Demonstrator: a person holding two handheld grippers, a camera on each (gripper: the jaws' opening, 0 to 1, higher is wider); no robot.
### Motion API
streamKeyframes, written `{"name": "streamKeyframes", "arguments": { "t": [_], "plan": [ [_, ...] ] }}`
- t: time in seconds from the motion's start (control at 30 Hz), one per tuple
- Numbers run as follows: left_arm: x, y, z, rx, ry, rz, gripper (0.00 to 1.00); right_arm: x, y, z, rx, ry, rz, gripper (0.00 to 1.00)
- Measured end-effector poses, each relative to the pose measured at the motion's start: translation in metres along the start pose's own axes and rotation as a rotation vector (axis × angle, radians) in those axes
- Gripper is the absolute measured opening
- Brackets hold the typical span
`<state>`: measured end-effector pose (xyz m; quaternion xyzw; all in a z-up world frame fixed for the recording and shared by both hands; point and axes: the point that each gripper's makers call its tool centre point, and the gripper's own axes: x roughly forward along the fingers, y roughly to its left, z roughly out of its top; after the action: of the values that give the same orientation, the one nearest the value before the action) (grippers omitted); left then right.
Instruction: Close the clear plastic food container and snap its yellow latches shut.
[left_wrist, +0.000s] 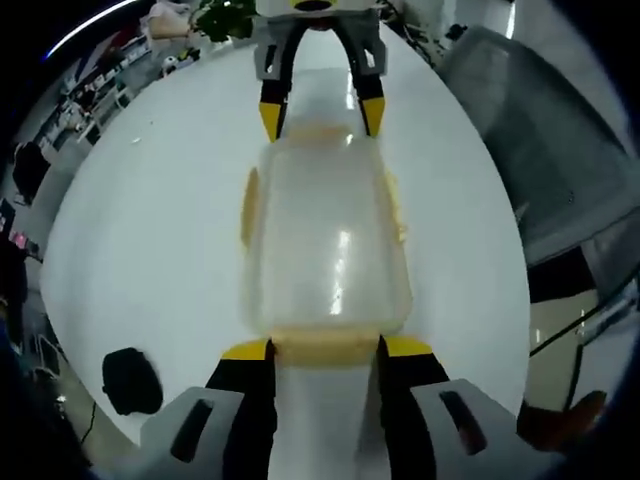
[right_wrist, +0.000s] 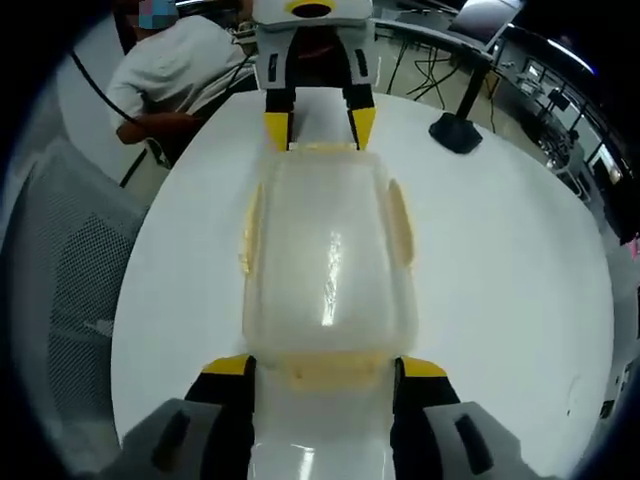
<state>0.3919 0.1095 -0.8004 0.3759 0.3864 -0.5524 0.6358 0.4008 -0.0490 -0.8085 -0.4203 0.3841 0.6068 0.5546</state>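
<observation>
The clear container (left_wrist: 325, 245) lies mid-frame on the white desk (left_wrist: 150, 250), long axis running between the left hand-held gripper (left_wrist: 325, 350) and right hand-held gripper (right_wrist: 325, 368), each with jaws apart, seemingly bracketing an end latch.

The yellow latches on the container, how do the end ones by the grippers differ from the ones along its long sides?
The end latch sits between the left gripper jaws, and the far end latch meets the right gripper; the side latches have no gripper at them. The end latch spans the container short edge; the side latches run along its long edges and look narrow from here. All are pale yellow. Whether any is snapped shut is unclear.
</observation>
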Motion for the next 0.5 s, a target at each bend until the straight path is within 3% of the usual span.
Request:
{"name": "streamKeyframes", "arguments": {
  "t": [0.17, 0.23, 0.27, 0.3, 0.33, 0.5],
  "plan": [
    [-0.0001, 0.0017, -0.0006, -0.004, 0.001, 0.011, 0.38, -0.0001, 0.0005, 0.0002, -0.006, 0.004, 0.000, 0.47],
    [0.0002, 0.0017, -0.0013, 0.004, 0.005, 0.011, 0.37, -0.0013, 0.0010, -0.0018, -0.029, 0.020, 0.006, 0.39],
    [0.0002, 0.0016, -0.0001, 0.005, 0.003, 0.010, 0.37, -0.0033, 0.0017, -0.0078, 0.004, 0.048, -0.007, 0.37],
    [0.0001, 0.0021, -0.0011, -0.005, 0.009, 0.012, 0.37, 0.0009, 0.0030, -0.0002, -0.050, 0.007, 0.006, 0.37],
    [0.0005, 0.0020, -0.0014, -0.007, 0.007, 0.012, 0.37, 0.0008, 0.0052, -0.0037, -0.016, 0.023, 0.000, 0.37],
    [0.0006, 0.0017, -0.0024, -0.011, 0.003, 0.016, 0.37, 0.0008, 0.0062, -0.0022, -0.015, 0.034, -0.001, 0.36]
  ]
}}
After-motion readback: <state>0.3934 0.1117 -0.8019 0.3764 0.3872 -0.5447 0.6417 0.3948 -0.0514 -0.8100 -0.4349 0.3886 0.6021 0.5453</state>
